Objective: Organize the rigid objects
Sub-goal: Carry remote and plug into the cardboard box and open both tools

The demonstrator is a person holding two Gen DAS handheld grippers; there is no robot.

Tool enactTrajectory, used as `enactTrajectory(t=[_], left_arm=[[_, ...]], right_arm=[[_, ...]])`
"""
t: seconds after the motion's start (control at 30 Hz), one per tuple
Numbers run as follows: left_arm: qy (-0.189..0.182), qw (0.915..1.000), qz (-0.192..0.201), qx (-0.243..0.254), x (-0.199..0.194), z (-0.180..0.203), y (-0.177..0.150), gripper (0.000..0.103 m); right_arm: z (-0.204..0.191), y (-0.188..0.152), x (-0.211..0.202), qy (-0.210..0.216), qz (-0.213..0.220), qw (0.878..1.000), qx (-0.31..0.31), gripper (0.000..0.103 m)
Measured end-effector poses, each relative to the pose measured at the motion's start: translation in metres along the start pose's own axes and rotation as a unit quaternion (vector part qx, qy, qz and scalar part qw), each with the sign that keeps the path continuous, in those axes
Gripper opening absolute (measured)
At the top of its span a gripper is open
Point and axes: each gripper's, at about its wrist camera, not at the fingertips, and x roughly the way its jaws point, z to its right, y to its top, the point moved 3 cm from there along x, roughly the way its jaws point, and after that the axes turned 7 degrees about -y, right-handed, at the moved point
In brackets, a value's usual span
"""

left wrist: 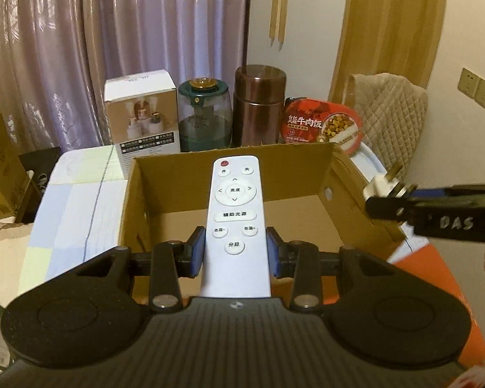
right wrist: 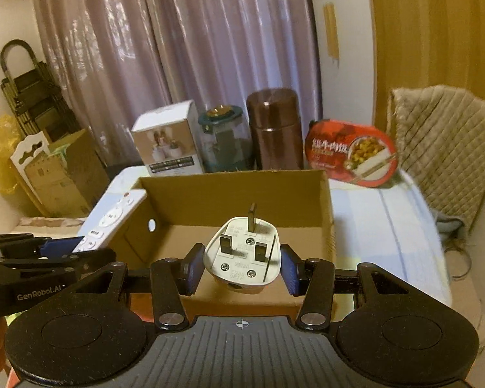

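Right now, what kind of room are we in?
Probably a lived-in home room, perhaps a bedroom: long purple curtains, a quilted cover draped at the right, and an instant beef rice meal beside a thermos behind the cardboard box.

The left wrist view looks forward along the left tool (left wrist: 235,252), close above the near edge of the open cardboard box (left wrist: 307,165), facing the curtain (left wrist: 113,48) behind it. The right wrist view rides the right tool (right wrist: 242,265), equally close to the box (right wrist: 229,187), facing the same way from slightly further right. Both share the box, the white carton (left wrist: 139,119), the brown canister (left wrist: 258,106) and the red food tub (left wrist: 323,123) behind the box; each view catches the other tool beside the box.
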Motion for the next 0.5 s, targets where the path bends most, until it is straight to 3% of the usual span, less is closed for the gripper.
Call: enactTrajectory(t=[0.27,0.5], left_arm=[[-0.007,0.9994,-0.032,-0.005,0.055,-0.007,0.004,0.033],[-0.007,0.9986,-0.052,-0.001,0.084,-0.006,-0.008,0.033]], right_arm=[[0.014,-0.013,0.07,-0.015,-0.06,0.998,-0.001,0.046],[0.015,-0.024,0.093,-0.018,-0.076,0.997,-0.008,0.046]])
